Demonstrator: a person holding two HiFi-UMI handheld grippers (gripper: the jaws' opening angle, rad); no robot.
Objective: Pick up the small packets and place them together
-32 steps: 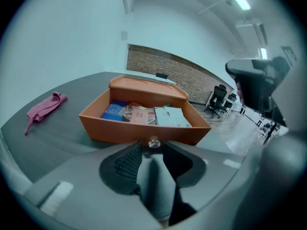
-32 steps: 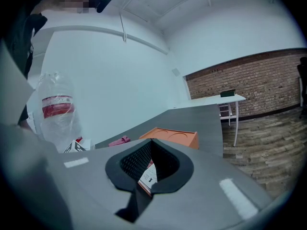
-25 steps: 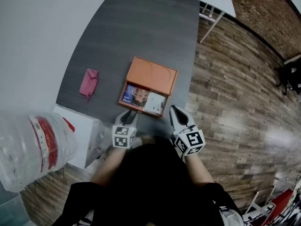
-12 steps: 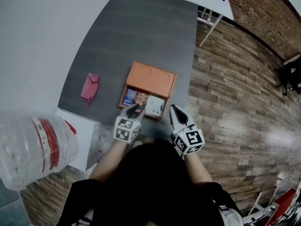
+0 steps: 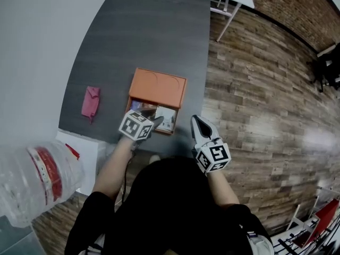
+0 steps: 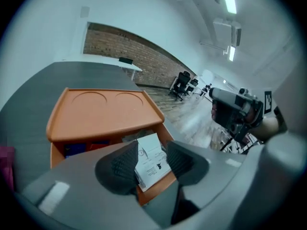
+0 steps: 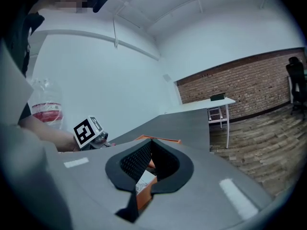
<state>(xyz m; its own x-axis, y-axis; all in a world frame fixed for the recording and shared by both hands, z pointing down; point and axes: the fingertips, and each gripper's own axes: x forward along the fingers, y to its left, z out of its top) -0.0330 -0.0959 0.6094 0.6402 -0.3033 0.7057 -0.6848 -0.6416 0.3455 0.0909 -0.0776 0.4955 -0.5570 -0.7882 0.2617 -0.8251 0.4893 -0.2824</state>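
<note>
Hovering left gripper [image 6: 152, 146] at orange box's [image 6: 103, 111] open front, jaws apart, just widening, white packet [image 6: 153, 161] lying ungripped between them, long axis roughly into box.

Grey table [image 5: 159, 31] holds an orange box [image 5: 158, 87] and pink cloth [image 5: 90, 101].

I see a flat orange plastic box [image 5: 158, 87] on the grey table [image 5: 154, 31]. Small white paper packets [image 5: 166, 118] lie in it. A pink cloth [image 5: 90, 101] lies at its nine o'clock.
</note>
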